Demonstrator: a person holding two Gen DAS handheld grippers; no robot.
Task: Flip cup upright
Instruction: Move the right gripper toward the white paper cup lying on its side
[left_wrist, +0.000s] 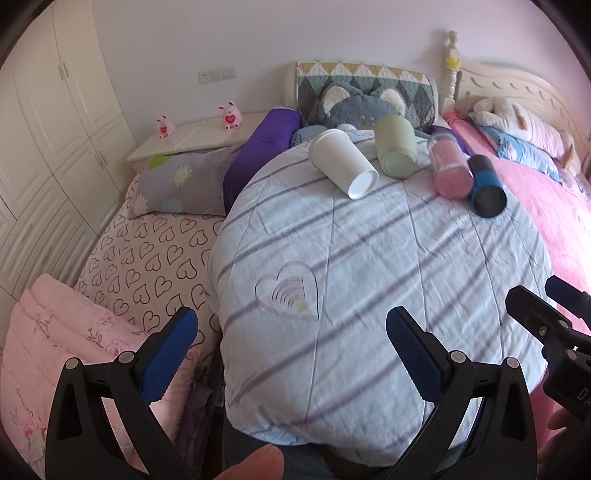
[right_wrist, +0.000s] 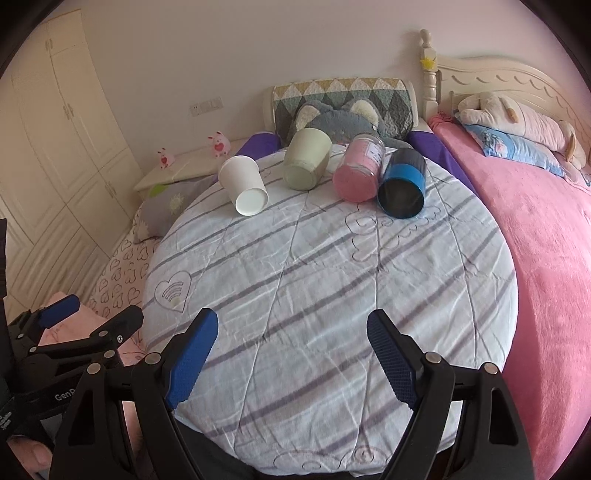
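Observation:
Several cups lie on their sides at the far edge of a striped white quilt (right_wrist: 314, 295): a white paper cup (right_wrist: 244, 188) (left_wrist: 341, 160), a sage-green cup (right_wrist: 306, 159) (left_wrist: 396, 147), a pink jar (right_wrist: 359, 171) (left_wrist: 448, 164) and a blue-and-black cup (right_wrist: 402, 186) (left_wrist: 487, 186). All show their bases toward me. My left gripper (left_wrist: 291, 328) is open and empty, well short of the cups. My right gripper (right_wrist: 291, 328) is open and empty, also near the quilt's front edge. The left gripper (right_wrist: 92, 314) shows at the right wrist view's left edge.
A grey plush toy (right_wrist: 336, 118) and patterned cushion (right_wrist: 343, 92) sit behind the cups. A pink blanket (right_wrist: 546, 258) lies right, a heart-print sheet (left_wrist: 147, 254) left. A nightstand (left_wrist: 199, 140) with two pink figurines and white wardrobes (left_wrist: 48, 147) stand at left.

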